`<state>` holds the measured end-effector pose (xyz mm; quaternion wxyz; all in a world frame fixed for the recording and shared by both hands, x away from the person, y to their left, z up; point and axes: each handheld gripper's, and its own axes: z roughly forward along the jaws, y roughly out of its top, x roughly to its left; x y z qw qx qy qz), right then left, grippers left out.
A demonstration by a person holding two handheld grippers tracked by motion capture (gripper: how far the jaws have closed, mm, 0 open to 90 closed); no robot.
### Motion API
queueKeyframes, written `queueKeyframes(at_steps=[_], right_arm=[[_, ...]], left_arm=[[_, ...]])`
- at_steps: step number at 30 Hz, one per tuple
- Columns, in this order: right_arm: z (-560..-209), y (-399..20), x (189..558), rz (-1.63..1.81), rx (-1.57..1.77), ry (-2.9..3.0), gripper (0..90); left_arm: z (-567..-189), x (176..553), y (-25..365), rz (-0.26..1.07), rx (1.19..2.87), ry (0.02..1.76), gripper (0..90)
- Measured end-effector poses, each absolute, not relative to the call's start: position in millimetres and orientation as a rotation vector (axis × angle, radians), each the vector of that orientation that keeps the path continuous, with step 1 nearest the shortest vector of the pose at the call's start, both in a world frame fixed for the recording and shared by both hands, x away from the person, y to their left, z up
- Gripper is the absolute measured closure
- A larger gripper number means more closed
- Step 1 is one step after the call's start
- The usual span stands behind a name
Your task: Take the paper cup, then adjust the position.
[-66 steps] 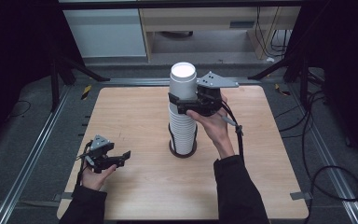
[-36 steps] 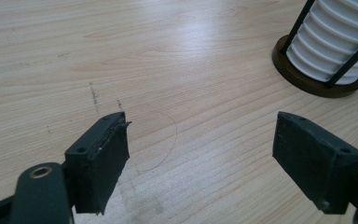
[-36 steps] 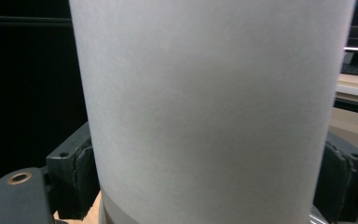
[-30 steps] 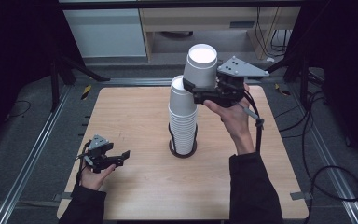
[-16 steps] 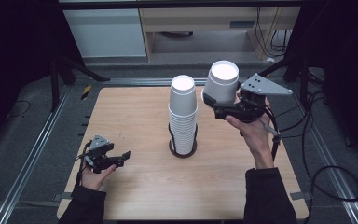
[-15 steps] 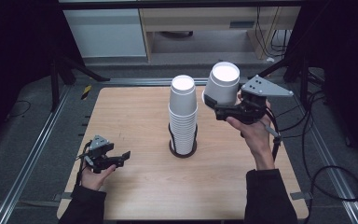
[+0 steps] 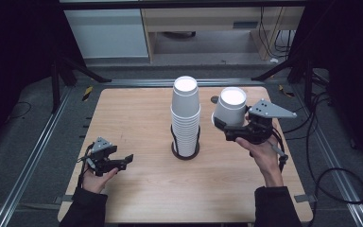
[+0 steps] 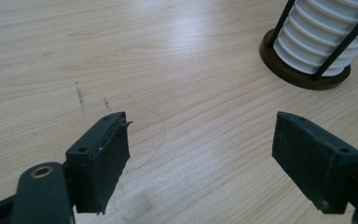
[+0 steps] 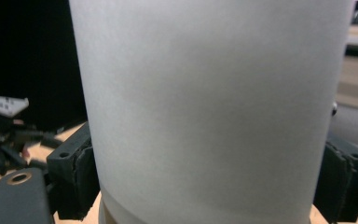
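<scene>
A tall stack of white paper cups (image 7: 185, 116) stands upside down in a black wire holder with a round brown base (image 7: 185, 150) at the table's middle; its foot shows in the left gripper view (image 8: 321, 32). To the right of the stack my right gripper (image 7: 227, 128) is shut on a single white cup (image 7: 230, 107), held above the table with its flat bottom up. That cup's wall (image 9: 209, 107) sits between both pads in the right gripper view. My left gripper (image 7: 120, 163) rests low near the table's front left, open, with bare wood between its pads (image 8: 105, 161).
The wooden table (image 7: 137, 118) has bare room left of the stack and along the front. A small dark round mark (image 7: 214, 100) lies behind the held cup. Metal rails and cables run along both sides of the table. Shelving stands beyond the far edge.
My right gripper lifted the top cup off the stack, carried it right and has lowered it beside the stack. The left gripper has stayed put.
</scene>
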<state>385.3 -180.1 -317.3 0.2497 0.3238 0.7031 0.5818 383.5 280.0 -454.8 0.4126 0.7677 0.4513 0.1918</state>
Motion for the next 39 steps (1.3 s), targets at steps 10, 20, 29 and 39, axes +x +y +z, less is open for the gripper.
queueKeyframes(at_steps=[10, 20, 29, 39], right_arm=[[-358.3, -180.1, 377.8, 1.541, 0.878, 2.029, 12.8], [-379.6, -172.7, 372.6, 1.492, 0.842, 2.143, 12.7], [-395.9, -150.7, 370.6, 1.413, 0.756, 2.255, 12.6], [-406.8, -128.6, 365.2, 1.430, 0.653, 2.360, 12.6]], left_arm=[[-446.7, 380.7, 276.4, 0.455, 1.938, 1.088, 18.4], [-434.9, 374.1, 264.5, 0.404, 1.981, 0.995, 17.6], [-429.3, 367.9, 248.7, 0.348, 2.036, 0.911, 16.9], [-420.4, 361.5, 238.9, 0.302, 2.057, 0.827, 16.9]])
